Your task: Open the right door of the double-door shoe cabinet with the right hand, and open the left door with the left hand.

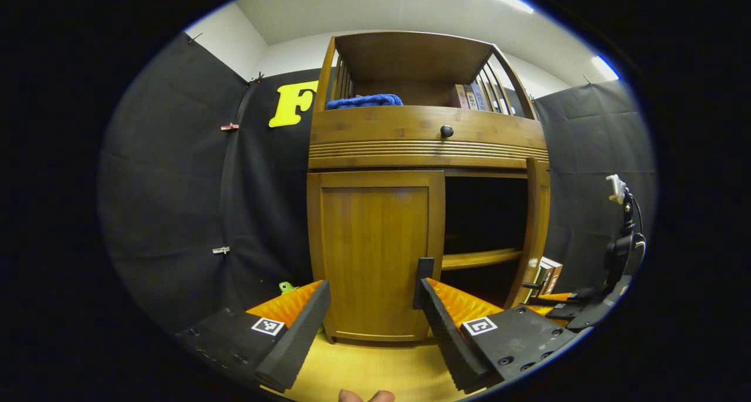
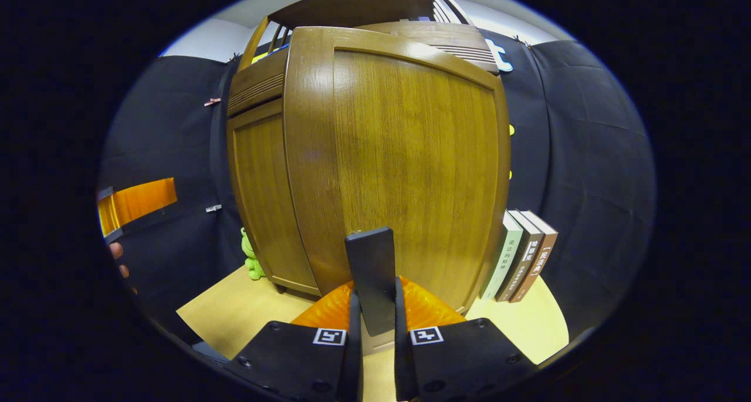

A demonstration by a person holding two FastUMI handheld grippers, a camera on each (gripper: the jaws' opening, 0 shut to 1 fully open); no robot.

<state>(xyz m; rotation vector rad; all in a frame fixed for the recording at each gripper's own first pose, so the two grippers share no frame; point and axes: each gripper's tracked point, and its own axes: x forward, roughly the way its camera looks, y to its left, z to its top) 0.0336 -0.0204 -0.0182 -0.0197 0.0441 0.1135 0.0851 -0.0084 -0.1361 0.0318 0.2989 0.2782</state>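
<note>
Right gripper view: right gripper (image 2: 375, 308) clenched on right door's handle (image 2: 371, 273).
Left gripper (image 1: 369, 308) stood released; left door's handle (image 1: 423, 281), at 1 o'clock, risked being missed.

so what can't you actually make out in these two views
- Left gripper view: inside of the cabinet's open right half is too dark to tell what the shelf holds.
- Left gripper view: blue cloth on top is cut off by the front rail.
- Right gripper view: the right door hides the interior, and the right gripper covers most of the handle it clamps.
- Book spines: too small to read.
</note>
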